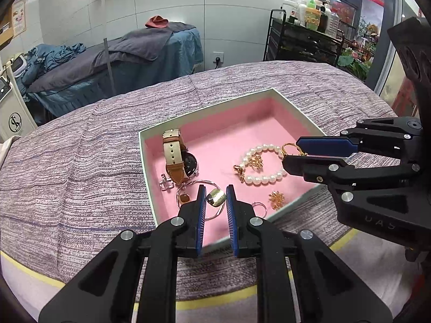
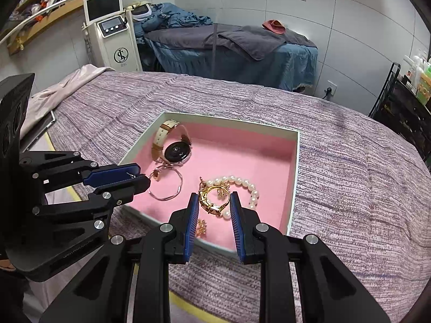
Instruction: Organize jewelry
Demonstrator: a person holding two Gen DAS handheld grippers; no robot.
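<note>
Left tongs (image 1: 216, 197) pinch a gold earring (image 1: 217, 197); right tongs (image 2: 214, 202) pinch a gold ring (image 2: 212, 200). Both hang over the near edge of the pink-lined box (image 2: 295, 167) on the bed (image 2: 350, 175). Step in hand: carrying pieces. Next move likely calls for placing each clear of the watch (image 2: 176, 152) and pearl bracelet (image 2: 242, 181).

Supporting surface: a bed (image 2: 336, 161) covered with a woven, mauve-and-white streaked spread, lightly creased. A yellow band (image 1: 215, 300) runs along the near edge of the bedding beneath the spread. Lying directly on the spread: one open, shallow rectangular box (image 2: 296, 167) with pale outer walls and a pink lining, set near the front edge, turned at an angle. At the far left corner, pale pink fabric (image 2: 67, 80) shows beyond the spread.
</note>
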